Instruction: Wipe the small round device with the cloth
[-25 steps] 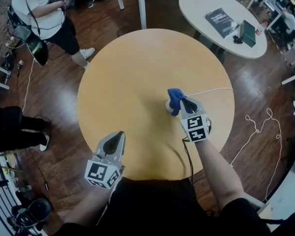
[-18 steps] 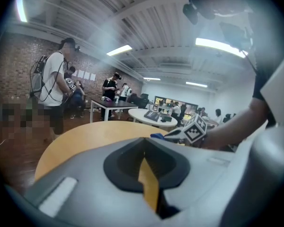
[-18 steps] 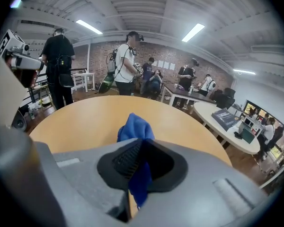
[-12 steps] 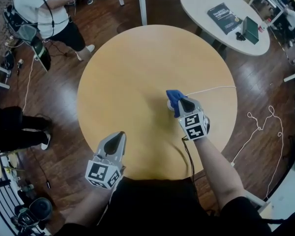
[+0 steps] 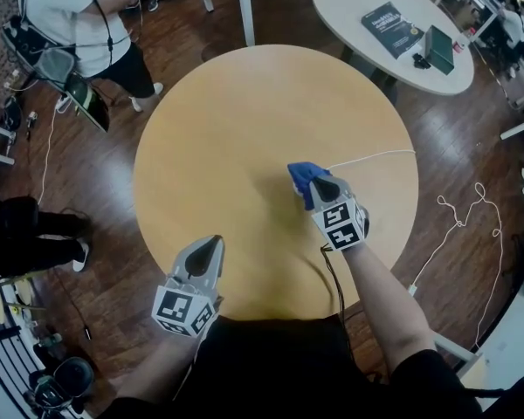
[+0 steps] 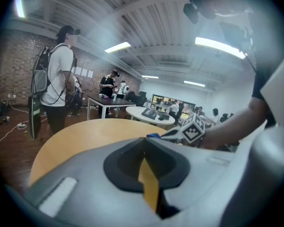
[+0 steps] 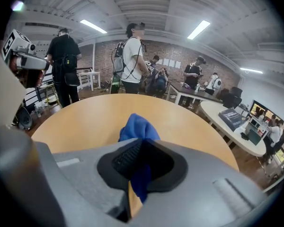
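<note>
On the round wooden table [image 5: 244, 120], my right gripper [image 5: 314, 185] is shut on a bunched blue cloth [image 5: 302, 174], which it presses down on the tabletop right of centre. The small round device is hidden under the cloth and the gripper. Its white cable [image 5: 371, 156] runs from there to the table's right edge. In the right gripper view the cloth [image 7: 137, 128] bulges out past the closed jaws. My left gripper [image 5: 210, 243] hangs over the table's near edge, shut and holding nothing. The left gripper view shows the right gripper [image 6: 173, 135] and a bit of the cloth [image 6: 154, 136].
A white round table [image 5: 367, 42] at the back right carries a dark book [image 5: 387, 23] and a green box [image 5: 439, 48]. A person [image 5: 79, 33] stands by the table's far left. A white cord [image 5: 467, 225] loops on the wooden floor at the right.
My right gripper has sunk and slid slightly left with the cloth. The pale device that showed under the cloth a second ago is now covered. The left gripper has kept still.
</note>
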Motion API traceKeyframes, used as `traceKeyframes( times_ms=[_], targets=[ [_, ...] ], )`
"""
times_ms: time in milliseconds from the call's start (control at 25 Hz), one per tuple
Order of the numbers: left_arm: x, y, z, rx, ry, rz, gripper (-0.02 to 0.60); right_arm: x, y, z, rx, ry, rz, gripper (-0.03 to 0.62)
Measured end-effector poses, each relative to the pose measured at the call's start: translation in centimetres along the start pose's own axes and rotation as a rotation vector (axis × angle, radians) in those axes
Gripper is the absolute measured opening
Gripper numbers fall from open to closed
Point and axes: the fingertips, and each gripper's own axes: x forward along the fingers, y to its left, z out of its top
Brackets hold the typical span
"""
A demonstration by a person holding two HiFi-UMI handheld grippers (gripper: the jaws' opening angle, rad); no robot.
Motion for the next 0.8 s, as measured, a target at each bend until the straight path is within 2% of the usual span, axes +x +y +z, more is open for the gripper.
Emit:
traceKeyframes(
  times_ms=[160, 240, 360, 520, 680, 800],
  targets=[
    [-0.1, -0.1, -0.1, -0.001, 0.001, -0.002, 0.003, 0.0, 1.9, -0.1, -0.034, 0.010, 0.064, 0.023],
    [0.0, -0.2, -0.1, 0.000, -0.001, -0.005, 0.003, 0.6, 3.4, -1.3, -0.046, 0.052, 0.113, 0.023],
    [0.0, -0.3, 0.0, 0.001, -0.001, -0.006, 0.003, 1.3, 5.3, -4.3, 0.006, 0.129, 0.159, 0.023],
    [-0.8, 0.4, -0.3, -0.001, 0.010, 0.010, 0.004, 1.1, 6.8, -6.8, 0.054, 0.164, 0.175, 0.023],
    [-1.1, 0.9, -1.0, -0.015, 0.022, 0.025, 0.003, 0.4, 7.0, -7.2, 0.061, 0.148, 0.170, 0.023],
    [-0.9, 0.7, -0.9, -0.019, 0.014, 0.019, 0.003, -1.3, 5.9, -4.7, 0.041, 0.070, 0.144, 0.023]
  ],
)
